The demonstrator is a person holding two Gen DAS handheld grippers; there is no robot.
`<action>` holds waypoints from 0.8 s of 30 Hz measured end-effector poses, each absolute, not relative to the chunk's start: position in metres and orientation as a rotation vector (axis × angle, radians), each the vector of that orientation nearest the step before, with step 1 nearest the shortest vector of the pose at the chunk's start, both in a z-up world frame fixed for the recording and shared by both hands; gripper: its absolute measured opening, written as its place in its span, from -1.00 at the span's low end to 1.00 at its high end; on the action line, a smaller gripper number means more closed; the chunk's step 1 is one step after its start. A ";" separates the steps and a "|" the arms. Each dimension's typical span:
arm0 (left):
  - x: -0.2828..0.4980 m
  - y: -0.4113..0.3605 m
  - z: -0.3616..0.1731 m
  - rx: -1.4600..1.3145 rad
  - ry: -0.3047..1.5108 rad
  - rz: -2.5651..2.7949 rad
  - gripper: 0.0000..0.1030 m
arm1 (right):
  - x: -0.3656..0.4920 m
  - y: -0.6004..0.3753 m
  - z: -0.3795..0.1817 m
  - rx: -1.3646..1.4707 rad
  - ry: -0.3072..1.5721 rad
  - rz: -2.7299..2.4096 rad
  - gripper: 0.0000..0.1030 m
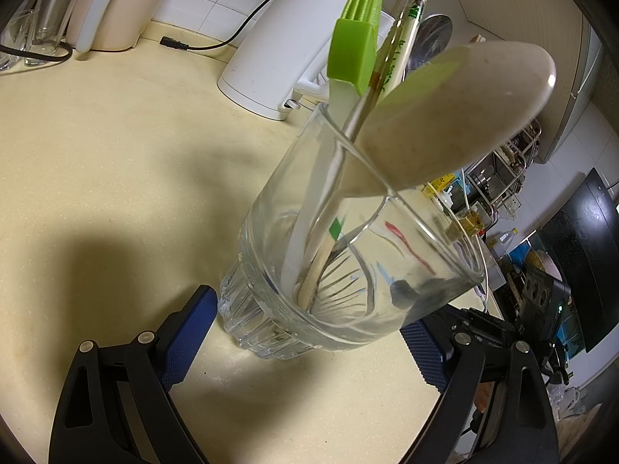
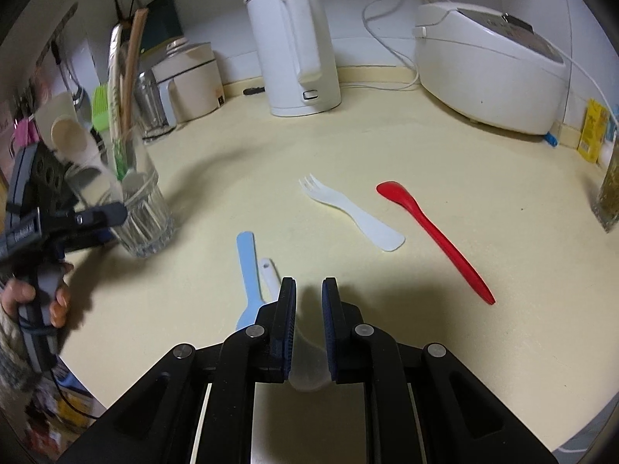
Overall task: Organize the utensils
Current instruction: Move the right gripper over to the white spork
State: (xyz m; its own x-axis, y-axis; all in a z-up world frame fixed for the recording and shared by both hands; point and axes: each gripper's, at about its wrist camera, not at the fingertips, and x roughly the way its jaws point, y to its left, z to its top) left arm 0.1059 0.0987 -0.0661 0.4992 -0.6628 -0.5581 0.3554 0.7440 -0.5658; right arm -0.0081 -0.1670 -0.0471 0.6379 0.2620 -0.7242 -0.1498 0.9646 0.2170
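Observation:
A clear ribbed glass sits between the blue pads of my left gripper, which is shut on its base. It holds a green silicone brush, chopsticks and a beige spoon. From the right wrist the glass leans in the left gripper. My right gripper is shut on a translucent white utensil. On the counter lie a blue utensil, a white fork and a red spoon. A white handle runs behind my finger.
A white kettle, a rice cooker with cables and a beige appliance line the back wall. A tall jar stands at the right. A person's hand grips the left tool. The counter edge runs near the bottom left.

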 end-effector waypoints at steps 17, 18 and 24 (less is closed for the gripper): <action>0.106 0.099 -0.066 -0.406 0.843 -0.637 0.82 | -0.015 -0.178 -0.047 0.142 0.851 0.228 -0.74; 0.106 0.099 -0.066 -0.406 0.843 -0.637 0.82 | -0.015 -0.180 -0.047 0.146 0.851 0.227 -0.74; 0.106 0.099 -0.066 -0.406 0.843 -0.637 0.82 | -0.010 -0.196 -0.042 0.133 0.846 0.207 -0.74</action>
